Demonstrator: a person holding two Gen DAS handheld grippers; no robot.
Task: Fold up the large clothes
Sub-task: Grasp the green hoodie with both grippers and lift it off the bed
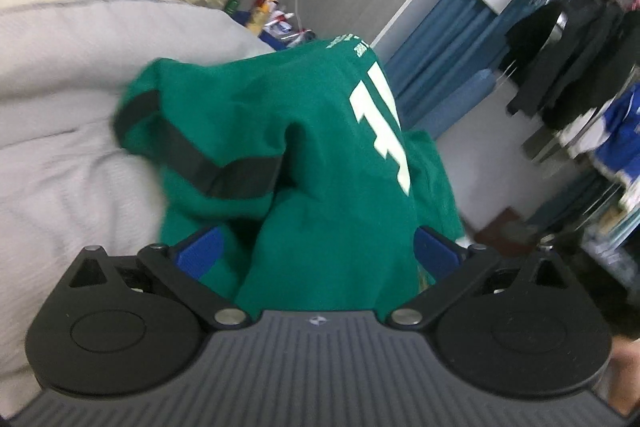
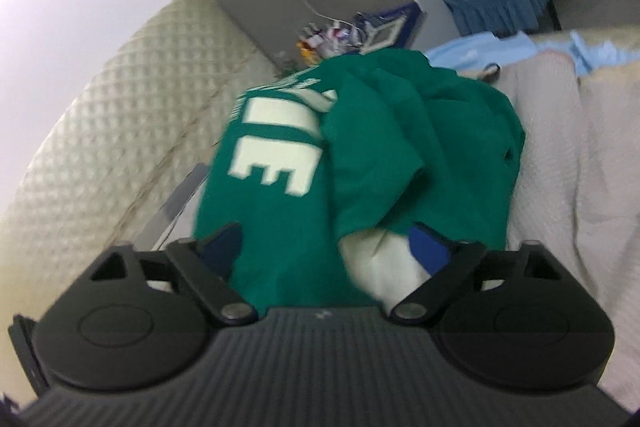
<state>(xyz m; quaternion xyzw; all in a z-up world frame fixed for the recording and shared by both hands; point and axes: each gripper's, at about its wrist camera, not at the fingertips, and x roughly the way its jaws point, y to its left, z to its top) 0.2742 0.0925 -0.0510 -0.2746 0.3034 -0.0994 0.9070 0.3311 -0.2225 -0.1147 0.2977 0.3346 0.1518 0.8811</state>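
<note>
Jersey: green shirt (image 1: 320,155) with big pale lettering, bunched across the front of both my grippers and draped over the pale bed cover (image 1: 60,75); in the right wrist view (image 2: 400,147) it lies in a heap with an edge turned up, nothing flat yet.
Left gripper (image 1: 318,251): jaws stand wide, blue pads (image 1: 202,249) apart, with a thick fold of green cloth running up between them; I judge the pads are not pinching it, though cloth hides the tips.
Right gripper (image 2: 320,247): jaws wide, cloth lying between them, a pale inner patch of the shirt (image 2: 380,259) showing near the right pad (image 2: 426,247); I see no firm pinch.
Risk, slack grab: closing on this wad would catch several layers at once, so the fold would come out lumpy.
Risk, uneven hands: if one side catches the hem and the other only a loose ripple, the shirt will twist when lifted.
Risk, edge: the shirt reaches toward the far edge of the bed by the cluttered bedside table (image 1: 272,15); a hard pull could drag it off.
Risk, blur: both views smear, so aim on a seam is poor.
Containers: none clearly in use; the bedside table carries small bottles and packets, too blurred to tell apart.
</note>
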